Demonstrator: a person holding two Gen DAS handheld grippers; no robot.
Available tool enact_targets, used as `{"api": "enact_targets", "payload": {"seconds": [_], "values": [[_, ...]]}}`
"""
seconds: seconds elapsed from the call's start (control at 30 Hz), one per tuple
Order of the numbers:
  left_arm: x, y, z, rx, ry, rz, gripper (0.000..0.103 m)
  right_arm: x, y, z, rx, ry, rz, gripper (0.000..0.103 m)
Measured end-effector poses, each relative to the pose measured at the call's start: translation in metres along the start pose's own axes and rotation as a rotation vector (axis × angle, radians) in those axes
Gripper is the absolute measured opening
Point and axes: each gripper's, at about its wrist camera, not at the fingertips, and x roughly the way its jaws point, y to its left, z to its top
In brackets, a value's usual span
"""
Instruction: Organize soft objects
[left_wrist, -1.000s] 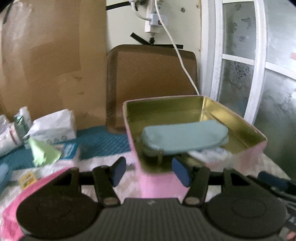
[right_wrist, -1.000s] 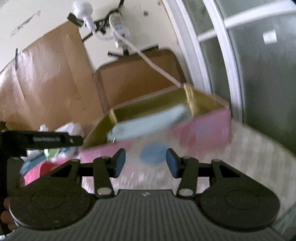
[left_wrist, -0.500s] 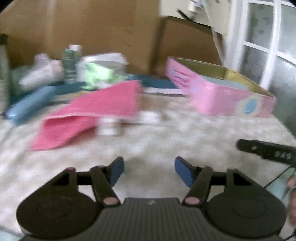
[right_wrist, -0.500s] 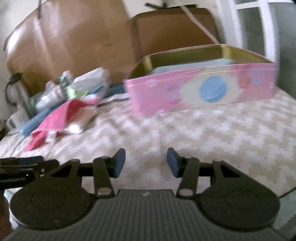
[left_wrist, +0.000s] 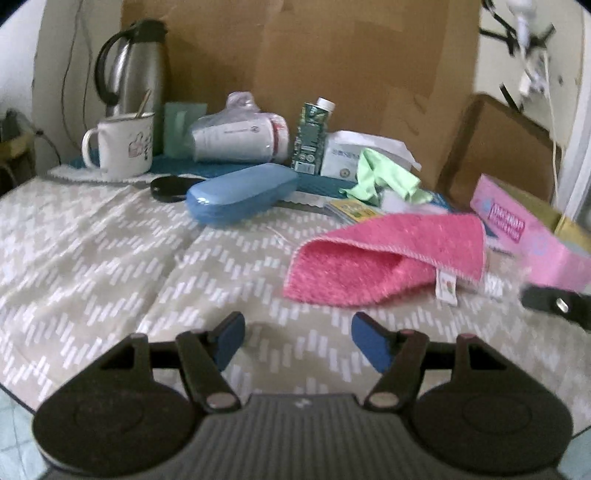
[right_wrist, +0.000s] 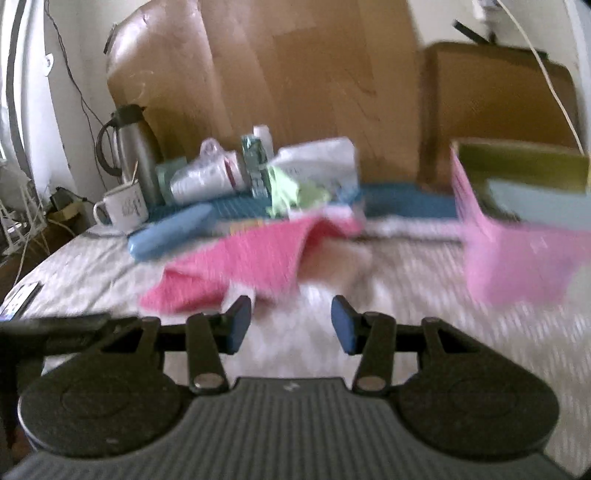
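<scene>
Both grippers, left (left_wrist: 297, 341) and right (right_wrist: 291, 325), stand half-spread and empty; fluffy folded pink towel (left_wrist: 388, 258) lies at one o'clock on chevron-patterned cloth (left_wrist: 110, 258).

text: none legible | pink tin (left_wrist: 517, 225), white packet (left_wrist: 341, 158): print blurred

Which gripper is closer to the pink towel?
Right, I think. The right gripper sits just short of the pink towel's near edge; the left gripper has bare tablecloth before it.
</scene>
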Motion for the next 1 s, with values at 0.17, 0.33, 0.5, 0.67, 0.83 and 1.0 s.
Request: {"api": "enact_targets", "payload": {"seconds": [0.17, 0.33, 0.5, 0.67, 0.83, 1.0], "values": [[-0.006, 0.022, 0.004, -0.071, 0.007, -0.022, 0.066, 0.047, 0.025, 0.025, -0.052, 0.014, -0.004, 0.051], [-0.015, 0.051, 0.01, -0.164, 0.009, -0.058, 0.067, 0.078, 0.055, 0.019, -0.1, 0.137, 0.103, 0.011], [-0.024, 0.077, 0.014, -0.264, -0.008, -0.121, 0.069, 0.041, 0.102, -0.018, -0.22, 0.166, 0.296, 0.01], [-0.025, 0.071, 0.015, -0.258, -0.002, -0.179, 0.069, 0.016, 0.124, -0.048, -0.252, 0.214, 0.424, 0.014], [-0.011, 0.046, 0.006, -0.166, 0.054, -0.173, 0.067, -0.005, 0.118, -0.053, -0.287, 0.226, 0.434, 0.037], [-0.008, 0.029, 0.0, -0.061, 0.025, -0.1, 0.067, -0.036, 0.097, -0.05, -0.317, 0.189, 0.474, 0.044]]}}
